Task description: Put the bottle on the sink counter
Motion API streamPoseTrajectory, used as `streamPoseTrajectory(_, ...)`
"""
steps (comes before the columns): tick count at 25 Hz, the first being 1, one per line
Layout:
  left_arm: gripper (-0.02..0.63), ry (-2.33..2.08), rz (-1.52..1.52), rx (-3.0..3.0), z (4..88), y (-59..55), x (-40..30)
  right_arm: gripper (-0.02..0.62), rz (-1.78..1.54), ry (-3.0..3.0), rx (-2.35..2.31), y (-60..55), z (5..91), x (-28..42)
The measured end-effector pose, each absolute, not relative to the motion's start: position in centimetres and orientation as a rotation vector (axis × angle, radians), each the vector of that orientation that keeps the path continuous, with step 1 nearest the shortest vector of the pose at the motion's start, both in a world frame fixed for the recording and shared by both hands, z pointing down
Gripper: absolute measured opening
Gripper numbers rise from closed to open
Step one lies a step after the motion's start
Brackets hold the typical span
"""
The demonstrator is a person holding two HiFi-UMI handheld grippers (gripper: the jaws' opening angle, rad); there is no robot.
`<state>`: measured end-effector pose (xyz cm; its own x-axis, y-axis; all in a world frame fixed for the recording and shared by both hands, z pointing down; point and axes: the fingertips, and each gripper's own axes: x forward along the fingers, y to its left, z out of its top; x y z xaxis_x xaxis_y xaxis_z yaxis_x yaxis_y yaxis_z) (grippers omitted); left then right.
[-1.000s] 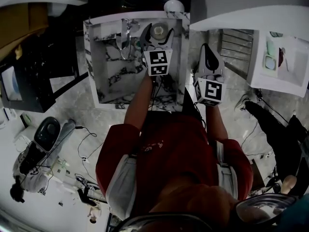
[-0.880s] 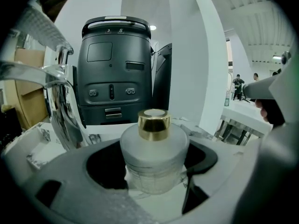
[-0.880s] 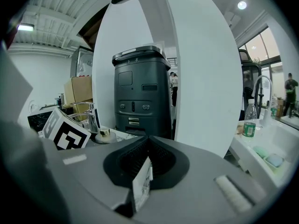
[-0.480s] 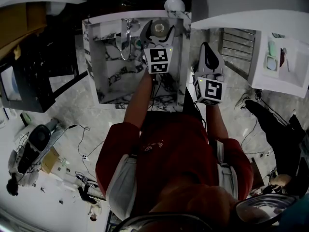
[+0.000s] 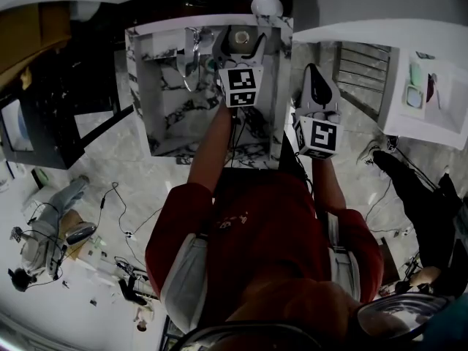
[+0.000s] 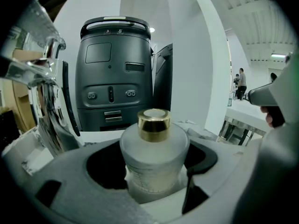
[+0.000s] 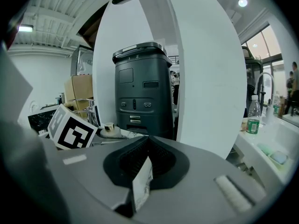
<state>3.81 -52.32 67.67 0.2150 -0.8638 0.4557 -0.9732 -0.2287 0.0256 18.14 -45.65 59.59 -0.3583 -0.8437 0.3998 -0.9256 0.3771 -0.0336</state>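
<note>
- The left gripper point(image 5: 240, 38) is reaching over the marble sink counter point(image 5: 276, 93), with its jaws spread wide.
- The frosted bottle point(image 6: 154, 160) with the gold cap point(image 6: 153, 124) sits right in between those jaws, dead centre in the left gripper view. There are dark gaps at 3 and 9 o'clock of its shoulder, so it doesn't look squeezed to me.
- From the head view, the bottle is upright at the back right corner of the counter, straight at 12 o'clock from the left gripper's marker cube point(image 5: 241, 86).
- The chrome faucet point(image 5: 191, 50) is near the bottle, at its 9 o'clock.
- The right gripper point(image 5: 314, 72) is off the counter at about 4 o'clock from the left one. Its jaws are pressed together and it's nowhere near the bottle.
</note>
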Motion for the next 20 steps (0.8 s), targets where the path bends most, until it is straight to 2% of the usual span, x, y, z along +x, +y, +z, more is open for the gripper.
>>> streamPoseTrajectory(20, 0.362, -1.761, 0.488, 2.212, 66.7, -52.4, 3.9, 0.003, 0.358, -2.331, 1.56, -45.1, 58.9, 17.9)
